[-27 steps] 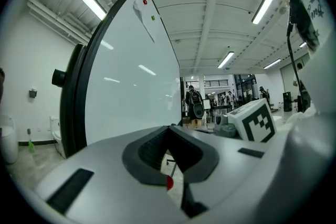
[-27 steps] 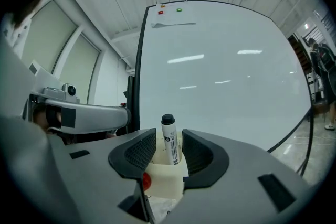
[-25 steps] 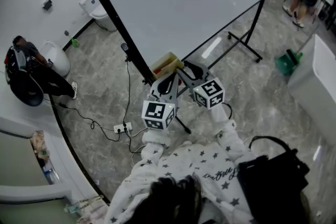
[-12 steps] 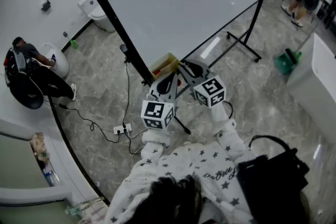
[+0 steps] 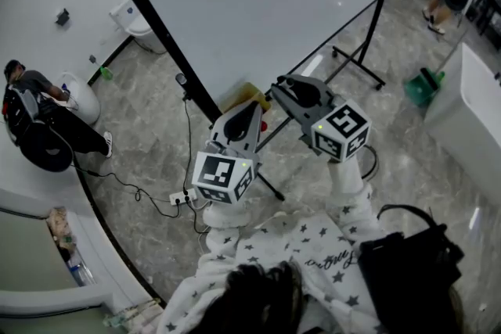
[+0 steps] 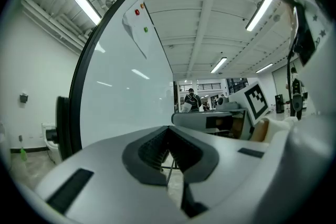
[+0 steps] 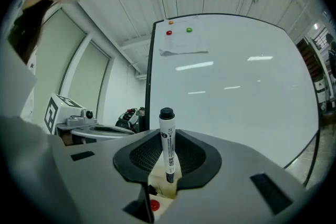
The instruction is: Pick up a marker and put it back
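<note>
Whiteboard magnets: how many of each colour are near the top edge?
Red magnet: 1
Green magnet: 1
Orange magnet: 1
Total: 3

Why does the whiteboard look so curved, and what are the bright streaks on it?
Right gripper view: the wide-angle lens bows the large black-framed whiteboard; the streaks are ceiling lamps reflected. Left gripper view: same bowing, dark corners. Head view: lines straighter, picture dimmer.
</note>
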